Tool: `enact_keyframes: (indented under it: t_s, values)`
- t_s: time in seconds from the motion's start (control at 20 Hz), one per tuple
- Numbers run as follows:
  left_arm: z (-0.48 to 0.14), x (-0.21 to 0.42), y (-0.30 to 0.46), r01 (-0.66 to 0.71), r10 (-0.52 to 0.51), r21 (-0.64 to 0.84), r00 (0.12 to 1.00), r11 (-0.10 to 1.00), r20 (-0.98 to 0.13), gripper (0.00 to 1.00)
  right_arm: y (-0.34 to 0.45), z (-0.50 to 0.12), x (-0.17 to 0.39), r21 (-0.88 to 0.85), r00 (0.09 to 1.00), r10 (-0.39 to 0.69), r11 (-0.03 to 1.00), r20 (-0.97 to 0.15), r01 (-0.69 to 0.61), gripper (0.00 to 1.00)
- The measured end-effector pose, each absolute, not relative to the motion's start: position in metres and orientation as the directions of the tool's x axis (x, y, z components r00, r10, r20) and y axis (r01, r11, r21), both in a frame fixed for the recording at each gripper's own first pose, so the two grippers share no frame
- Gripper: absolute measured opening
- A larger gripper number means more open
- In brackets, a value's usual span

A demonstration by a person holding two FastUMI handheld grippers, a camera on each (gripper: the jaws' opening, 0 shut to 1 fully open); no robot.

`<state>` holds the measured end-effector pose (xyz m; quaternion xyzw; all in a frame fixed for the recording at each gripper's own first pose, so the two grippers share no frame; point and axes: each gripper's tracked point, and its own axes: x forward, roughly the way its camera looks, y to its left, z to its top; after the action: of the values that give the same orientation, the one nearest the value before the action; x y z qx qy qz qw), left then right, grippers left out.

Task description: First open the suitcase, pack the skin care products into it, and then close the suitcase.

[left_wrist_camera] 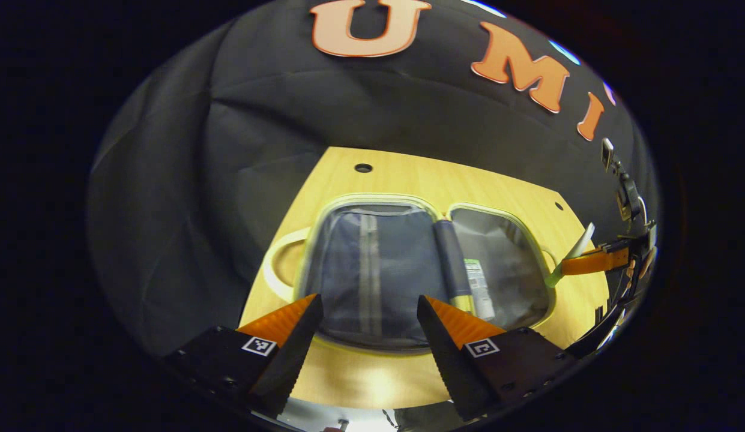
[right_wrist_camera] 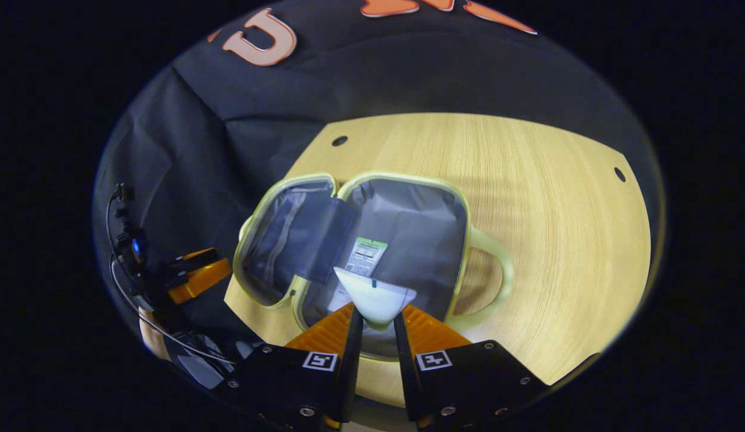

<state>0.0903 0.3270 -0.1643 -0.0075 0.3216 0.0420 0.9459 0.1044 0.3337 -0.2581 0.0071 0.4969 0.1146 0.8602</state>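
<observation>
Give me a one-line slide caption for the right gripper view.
Right gripper holds a white tube above the open suitcase on the wooden table.

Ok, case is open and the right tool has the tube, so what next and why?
Probably lower the right tool and release the tube into the open suitcase: it hangs above the grey lining, not yet resting inside. The left tool is open.

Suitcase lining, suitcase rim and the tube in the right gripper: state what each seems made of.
Suitcase lining: seemingly grey woven fabric, matte, with soft creases.
Suitcase rim: pale yellow-green, smooth and faintly glossy, likely plastic or rubbery piping; hard to tell.
Tube: white, smooth, with a flat crimped end, probably soft plastic, pinched between the right gripper fingers.
</observation>
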Motion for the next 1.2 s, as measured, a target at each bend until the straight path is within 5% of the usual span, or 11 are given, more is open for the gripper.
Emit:
enact_keyframes:
  t_s: [0.4, 0.45, 0.5, 0.55, 0.65, 1.2]
  values:
    - [-0.183, 0.076, 0.380, -0.152, 0.119, -0.002, 0.782, 0.988, -0.611, 0.98, 0.342, -0.296, 0.123, 0.119, 0.452, 0.155, 0.987, -0.878, -0.107, 0.37]
    - [-0.184, 0.075, 0.384, -0.153, 0.119, -0.002, 0.781, 0.988, -0.613, 0.98, 0.343, -0.289, 0.123, 0.126, 0.466, 0.158, 0.987, -0.871, -0.100, 0.56]
    - [-0.187, 0.076, 0.386, -0.153, 0.120, -0.001, 0.780, 0.988, -0.614, 0.98, 0.344, -0.287, 0.125, 0.129, 0.479, 0.159, 0.987, -0.863, -0.095, 0.53]
    - [-0.187, 0.078, 0.389, -0.155, 0.122, -0.001, 0.780, 0.988, -0.614, 0.98, 0.345, -0.284, 0.125, 0.133, 0.486, 0.161, 0.987, -0.859, -0.091, 0.78]
    - [-0.191, 0.082, 0.396, -0.157, 0.113, -0.019, 0.780, 0.987, -0.615, 0.98, 0.345, -0.279, 0.125, 0.131, 0.504, 0.158, 0.987, -0.849, -0.089, 0.93]
    - [-0.221, 0.149, 0.459, -0.271, -0.057, -0.469, 0.818, 0.841, -0.573, 0.98, 0.350, -0.240, 0.120, 0.169, 0.569, 0.173, 0.984, -0.804, -0.061, 0.96]
